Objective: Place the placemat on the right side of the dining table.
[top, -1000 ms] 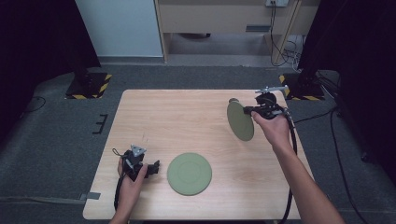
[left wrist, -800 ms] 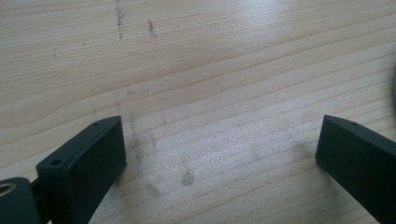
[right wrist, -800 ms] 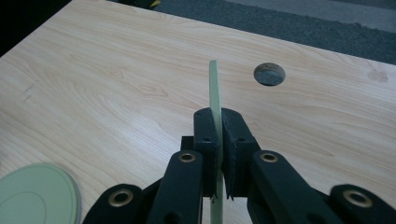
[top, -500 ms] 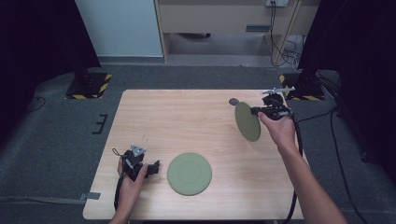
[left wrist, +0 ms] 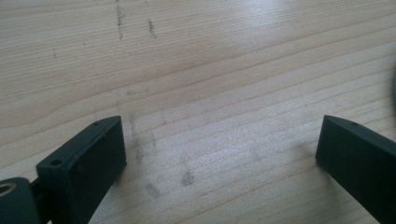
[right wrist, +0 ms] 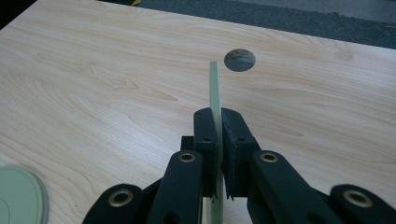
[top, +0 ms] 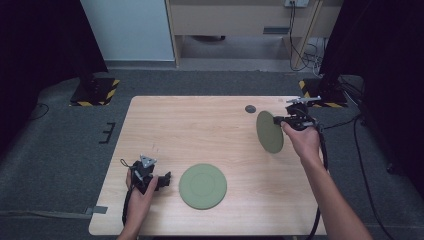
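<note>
One green plate [top: 202, 186] lies flat on the wooden table [top: 200, 130] near its front edge. A second green plate [top: 269, 132] is held on edge above the table's right side, and my right gripper [top: 283, 120] is shut on its rim. In the right gripper view this held plate [right wrist: 215, 98] stands edge-on between the closed jaws of my right gripper [right wrist: 218, 135], with the flat plate [right wrist: 18, 196] at the lower left. My left gripper [top: 165, 178] rests open on the table just left of the flat plate. In the left gripper view its jaws [left wrist: 219, 149] stand wide apart over bare wood.
A round cable hole [top: 250, 108] sits in the table near its far right edge, seen also as a dark hole [right wrist: 239, 59] beyond the held plate. Yellow-black striped stand bases [top: 95, 92] stand on the grey floor beyond the table's far corners.
My right gripper has carried the upright plate a little farther right and slightly forward. The left gripper and the flat plate have stayed where they were.
</note>
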Tool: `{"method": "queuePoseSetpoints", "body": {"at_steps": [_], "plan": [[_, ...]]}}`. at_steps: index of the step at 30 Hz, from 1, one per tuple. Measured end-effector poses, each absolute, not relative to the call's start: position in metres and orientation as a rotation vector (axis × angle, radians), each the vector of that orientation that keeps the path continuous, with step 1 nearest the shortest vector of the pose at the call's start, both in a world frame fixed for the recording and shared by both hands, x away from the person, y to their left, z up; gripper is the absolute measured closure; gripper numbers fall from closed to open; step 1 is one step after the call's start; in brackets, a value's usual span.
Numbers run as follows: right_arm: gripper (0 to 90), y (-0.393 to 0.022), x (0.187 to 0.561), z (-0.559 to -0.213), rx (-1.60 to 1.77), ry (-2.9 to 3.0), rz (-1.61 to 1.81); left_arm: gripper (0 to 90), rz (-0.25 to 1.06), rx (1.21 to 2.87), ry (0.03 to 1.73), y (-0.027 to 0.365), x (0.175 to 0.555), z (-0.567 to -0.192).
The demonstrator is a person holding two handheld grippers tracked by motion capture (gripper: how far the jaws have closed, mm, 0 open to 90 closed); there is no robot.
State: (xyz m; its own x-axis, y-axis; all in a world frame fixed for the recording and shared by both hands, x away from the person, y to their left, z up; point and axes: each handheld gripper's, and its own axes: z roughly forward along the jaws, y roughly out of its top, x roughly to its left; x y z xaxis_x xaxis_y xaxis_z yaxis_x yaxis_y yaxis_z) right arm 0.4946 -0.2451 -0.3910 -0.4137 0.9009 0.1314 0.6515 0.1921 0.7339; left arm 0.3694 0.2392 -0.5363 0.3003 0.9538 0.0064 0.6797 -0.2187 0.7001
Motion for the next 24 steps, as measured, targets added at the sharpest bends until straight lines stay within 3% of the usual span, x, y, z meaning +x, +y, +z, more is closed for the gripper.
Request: {"method": "queuePoseSetpoints", "body": {"at_steps": [24], "plan": [[86.0,-0.304,0.498,-0.408,1.544,2.090,1.025,0.1,0.596,1.983,1.449,0.239,0.370,-0.536]]}}
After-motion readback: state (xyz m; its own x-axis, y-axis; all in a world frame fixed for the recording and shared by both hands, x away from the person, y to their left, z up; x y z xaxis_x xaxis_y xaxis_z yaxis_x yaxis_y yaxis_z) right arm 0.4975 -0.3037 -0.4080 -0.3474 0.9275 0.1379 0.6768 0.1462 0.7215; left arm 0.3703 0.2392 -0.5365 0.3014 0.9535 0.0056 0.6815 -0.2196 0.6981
